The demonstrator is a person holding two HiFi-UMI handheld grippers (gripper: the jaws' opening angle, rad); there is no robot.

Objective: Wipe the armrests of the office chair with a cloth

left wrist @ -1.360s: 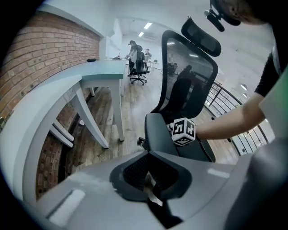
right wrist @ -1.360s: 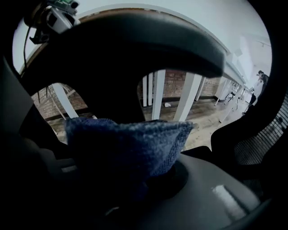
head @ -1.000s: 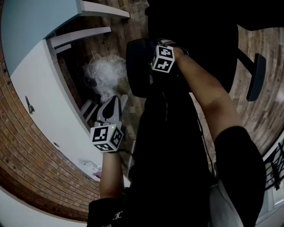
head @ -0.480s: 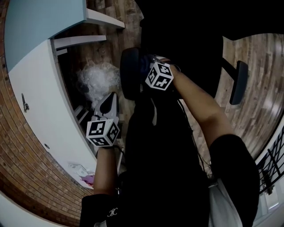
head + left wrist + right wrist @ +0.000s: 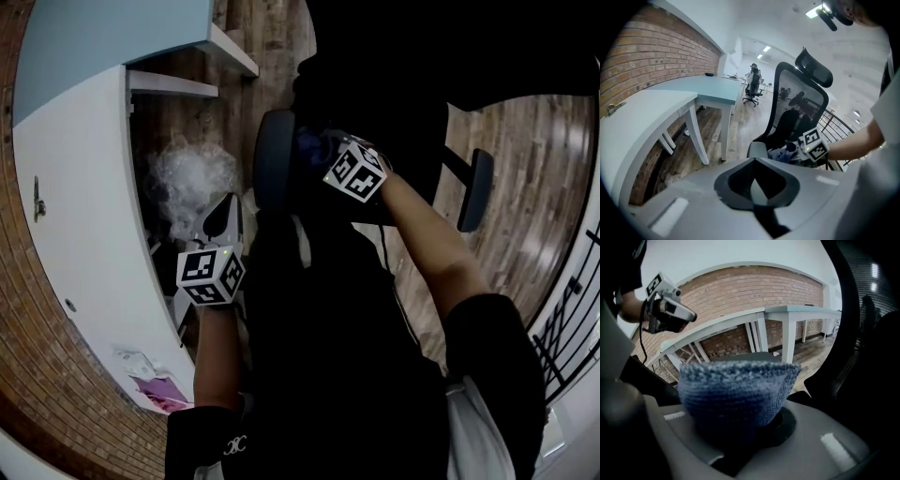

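Observation:
The black office chair (image 5: 394, 103) stands in front of me, its left armrest (image 5: 272, 159) near the desk and its right armrest (image 5: 473, 190) over the wood floor. My right gripper (image 5: 321, 150) is shut on a blue cloth (image 5: 312, 143), which rests against the inner side of the left armrest. In the right gripper view the cloth (image 5: 736, 390) fills the jaws, with the armrest pad (image 5: 740, 357) just behind it. My left gripper (image 5: 228, 208) hangs shut and holds nothing, to the left of that armrest. In the left gripper view the cloth (image 5: 780, 152) lies by the armrest (image 5: 757, 150).
A curved white and pale blue desk (image 5: 75, 187) runs along the brick wall (image 5: 56, 375) at the left. A crumpled clear plastic bag (image 5: 187, 178) lies under it. Papers (image 5: 150, 375) sit on the desk near me. A railing (image 5: 572, 309) stands at the right.
My right gripper, with the cloth, has slid down along the left armrest towards me. The head view has swung, so the chair and desk sit lower in frame. The left gripper stayed shut.

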